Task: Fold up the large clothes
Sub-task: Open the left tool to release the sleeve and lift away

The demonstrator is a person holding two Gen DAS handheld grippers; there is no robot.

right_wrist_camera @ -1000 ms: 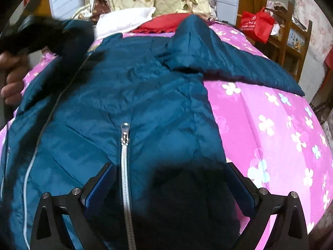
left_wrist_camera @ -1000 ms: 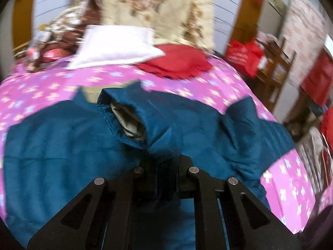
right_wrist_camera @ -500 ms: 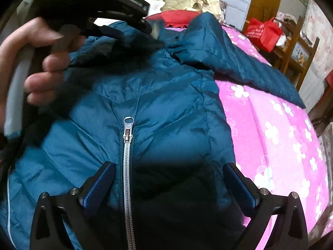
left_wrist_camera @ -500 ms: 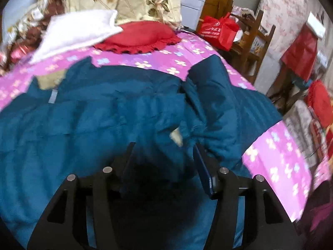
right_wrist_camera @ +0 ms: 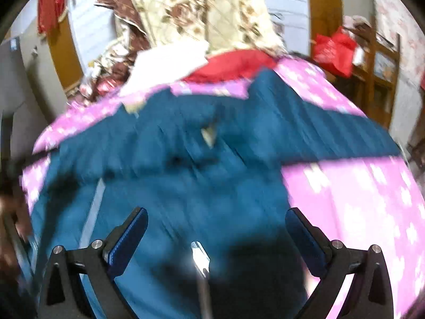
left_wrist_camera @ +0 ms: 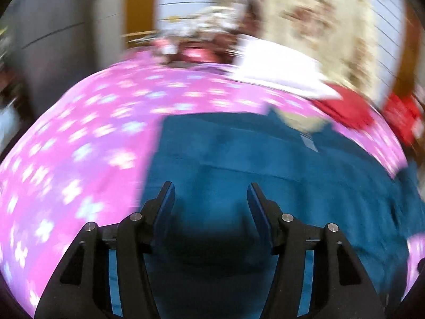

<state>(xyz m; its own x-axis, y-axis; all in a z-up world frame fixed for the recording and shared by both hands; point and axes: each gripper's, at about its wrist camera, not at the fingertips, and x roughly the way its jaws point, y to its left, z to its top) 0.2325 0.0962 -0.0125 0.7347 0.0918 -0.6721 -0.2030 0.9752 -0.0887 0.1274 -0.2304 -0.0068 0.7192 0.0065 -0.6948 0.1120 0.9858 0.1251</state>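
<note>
A large teal padded jacket lies spread on a pink flowered bedspread. My left gripper is open and empty, just above the jacket's left part near its edge. In the right wrist view the jacket fills the middle, one sleeve stretched to the right and a silver zipper pull between the jaws. My right gripper is wide open over the jacket's front. Both views are motion-blurred.
A white pillow, a red cushion and a floral quilt lie at the bed's far end. A wooden shelf with a red bag stands to the right. A hand shows at the left edge.
My left gripper let go of the sleeve cuff it held, opened, and swung left toward the jacket's left edge. The sleeve now lies across the jacket's chest. My right gripper stayed open and shifted slightly.
</note>
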